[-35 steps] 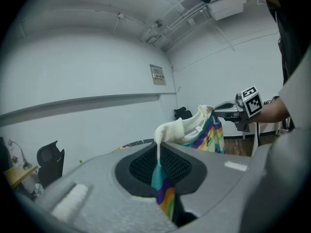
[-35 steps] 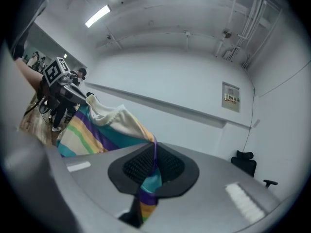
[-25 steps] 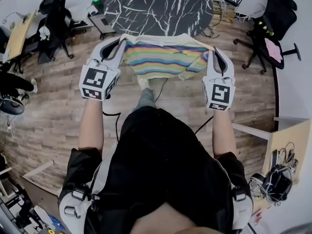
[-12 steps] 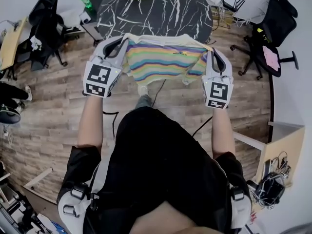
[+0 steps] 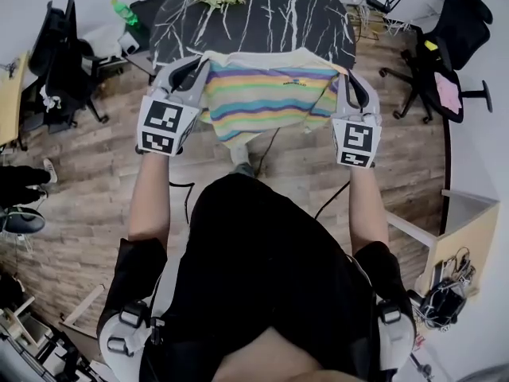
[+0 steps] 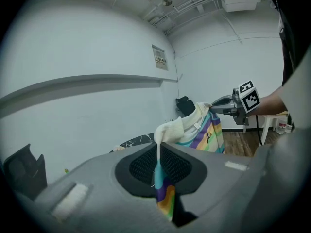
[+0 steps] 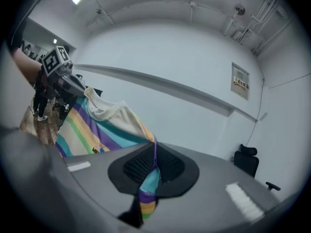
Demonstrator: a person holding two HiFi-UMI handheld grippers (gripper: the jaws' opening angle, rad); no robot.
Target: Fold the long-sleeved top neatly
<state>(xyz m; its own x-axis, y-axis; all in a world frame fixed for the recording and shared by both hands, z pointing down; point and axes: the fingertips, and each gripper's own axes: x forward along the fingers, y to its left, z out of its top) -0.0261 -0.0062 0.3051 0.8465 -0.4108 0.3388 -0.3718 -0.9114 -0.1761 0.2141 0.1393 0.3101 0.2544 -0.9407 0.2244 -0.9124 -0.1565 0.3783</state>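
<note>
Top (image 5: 266, 94) hangs stretched between the two grippers, in the air, its upper edge about over the near rim of the table (image 5: 294, 10) ahead of them. Left gripper (image 5: 200, 64) is clenched on one upper corner, with cream edge and striped cloth pinched flat between its pads. Right gripper (image 5: 344, 79) is clamped the same way on the opposite corner. Held apart at like height, they keep the upper edge taut, so the cloth drops flat below the jaws without bunching. A sleeve seems tucked in beside the right gripper, though I cannot tell how it lies. The likely aim is to lay the top flat on the table for folding.
</note>
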